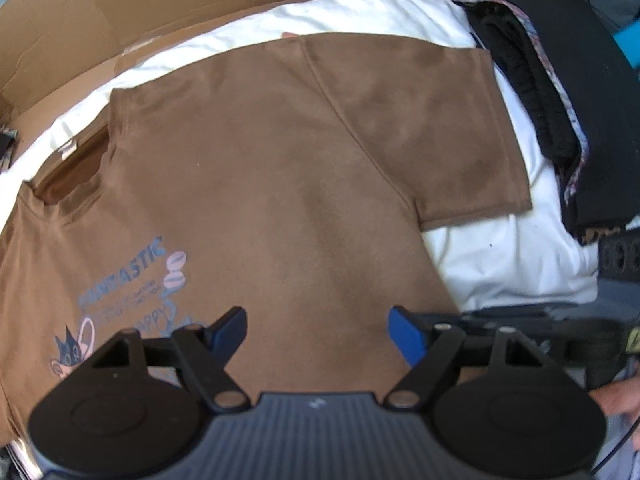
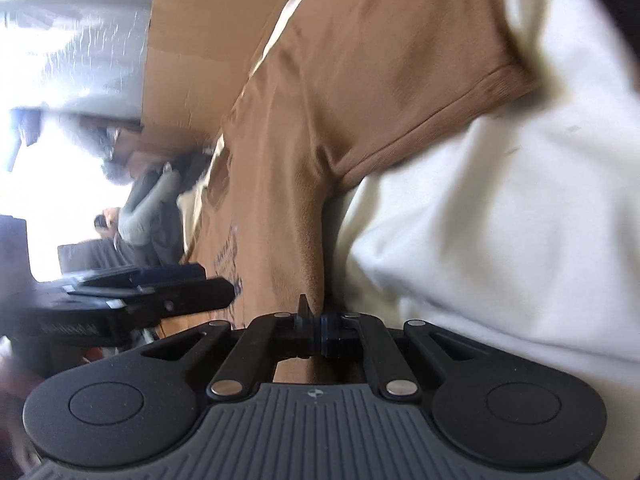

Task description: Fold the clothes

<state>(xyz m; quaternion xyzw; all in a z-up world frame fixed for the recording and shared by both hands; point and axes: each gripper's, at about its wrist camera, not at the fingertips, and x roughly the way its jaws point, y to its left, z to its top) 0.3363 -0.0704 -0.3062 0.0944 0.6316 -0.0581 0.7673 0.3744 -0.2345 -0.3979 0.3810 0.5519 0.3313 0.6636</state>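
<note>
A brown T-shirt (image 1: 280,160) with a blue and pink print (image 1: 132,292) lies flat, front up, on a white sheet (image 1: 500,256). One short sleeve (image 1: 440,128) spreads out to the right. My left gripper (image 1: 318,320) hangs open just above the shirt's lower body, pointing almost straight down, with nothing between its blue pads. In the right wrist view my right gripper (image 2: 314,328) is shut on the side edge of the brown T-shirt (image 2: 360,80), below the sleeve's underarm. The left gripper (image 2: 160,300) shows there at the left, over the shirt.
Flattened cardboard (image 1: 120,8) lies beyond the sheet. A pile of dark clothes (image 1: 560,80) sits at the right edge of the bed. A hand (image 1: 620,396) shows at the lower right. Far off in the right wrist view, a person in grey sleeves (image 2: 148,208).
</note>
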